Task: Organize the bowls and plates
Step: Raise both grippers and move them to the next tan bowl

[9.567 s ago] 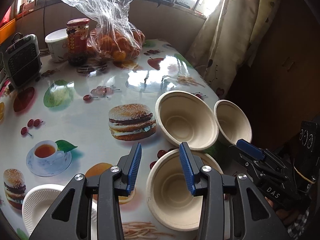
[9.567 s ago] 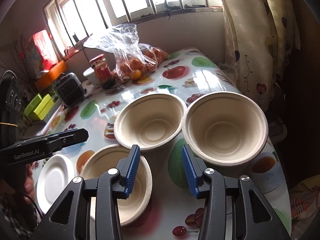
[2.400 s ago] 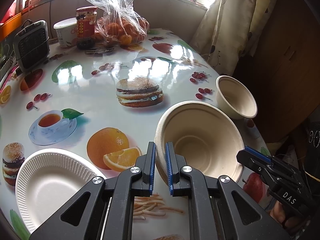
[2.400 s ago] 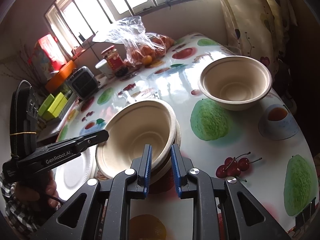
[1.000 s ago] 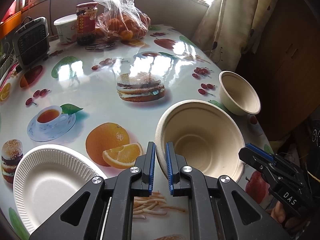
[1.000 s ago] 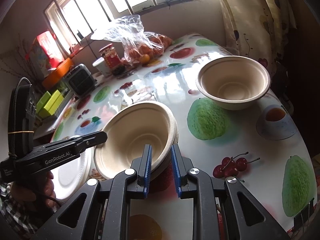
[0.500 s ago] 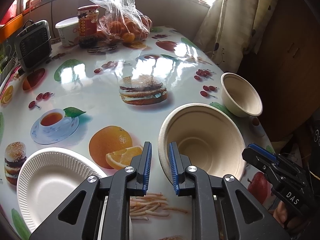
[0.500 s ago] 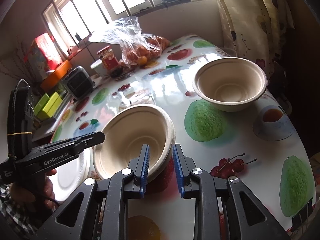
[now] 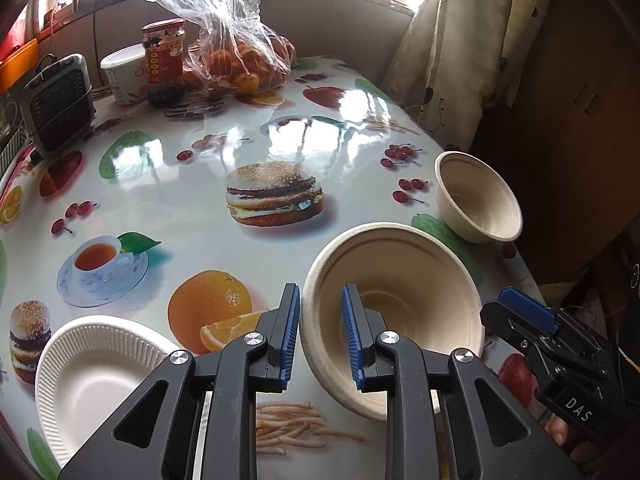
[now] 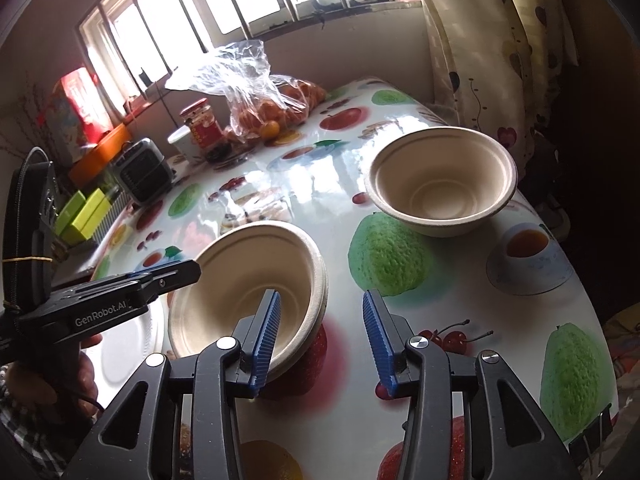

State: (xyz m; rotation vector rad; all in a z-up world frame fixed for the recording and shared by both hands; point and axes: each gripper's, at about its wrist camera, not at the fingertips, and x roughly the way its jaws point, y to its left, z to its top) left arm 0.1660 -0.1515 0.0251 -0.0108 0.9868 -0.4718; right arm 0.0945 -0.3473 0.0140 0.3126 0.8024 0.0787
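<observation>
Both tools (image 9: 320,340) (image 10: 322,336) parted, straddling stacked bowls' (image 9: 400,292) rim, mouth upward

Two brand marks readable, both on gripper bodies.
"DAS" printed in white on the black body of the right gripper (image 9: 528,314), seen at the lower right of the left wrist view. "GenRobot.AI" printed in white along the black body of the left gripper (image 10: 176,271), seen at the left of the right wrist view. Round yellow marks, possibly "0000", stacked down the red label of the jar (image 9: 164,64) at the back of the table; too small to confirm. Faint lettering on the white tub (image 9: 122,76) beside it, not legible.
</observation>
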